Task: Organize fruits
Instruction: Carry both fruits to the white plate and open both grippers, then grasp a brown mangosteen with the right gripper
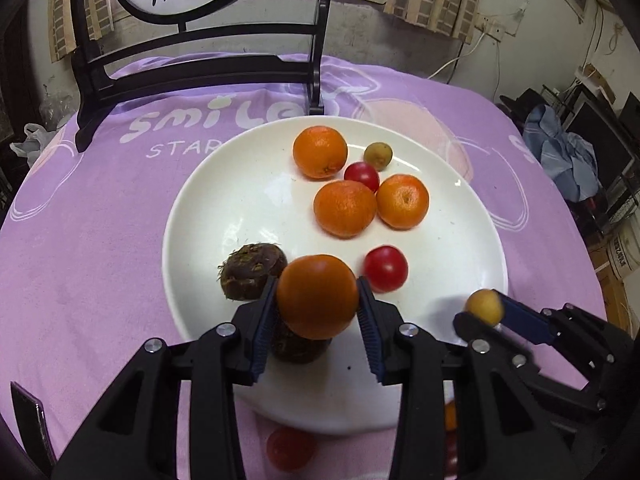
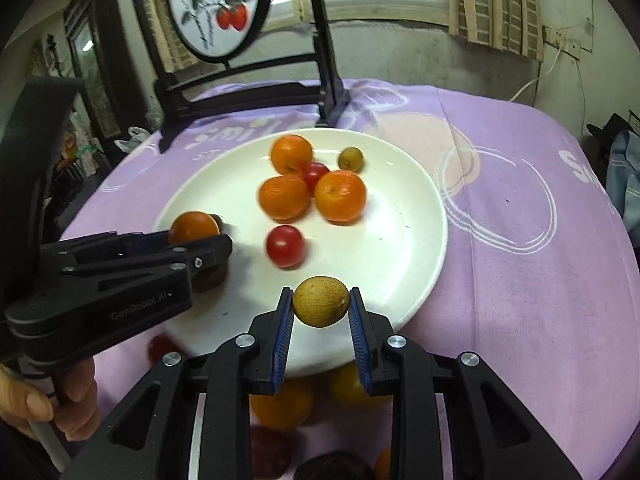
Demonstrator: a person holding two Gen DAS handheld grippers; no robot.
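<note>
A white plate (image 1: 224, 208) holds three oranges (image 1: 345, 208), two red tomatoes (image 1: 385, 269), a small brown fruit (image 1: 377, 155) and dark brown water chestnuts (image 1: 252, 270). My left gripper (image 1: 318, 300) is shut on an orange (image 1: 317, 296) above the plate's near side. My right gripper (image 2: 321, 307) is shut on a small yellow-brown fruit (image 2: 321, 301) over the plate's near right rim; it also shows in the left wrist view (image 1: 485, 307). The left gripper also shows in the right wrist view (image 2: 192, 236).
A purple cloth (image 1: 80, 240) covers the table. A black stand with a painted oval panel (image 1: 192, 76) rises behind the plate. More fruit lies below the grippers near the front: a tomato (image 1: 290, 449) and oranges (image 2: 280, 402). A dark phone-like object (image 1: 30, 420) lies at front left.
</note>
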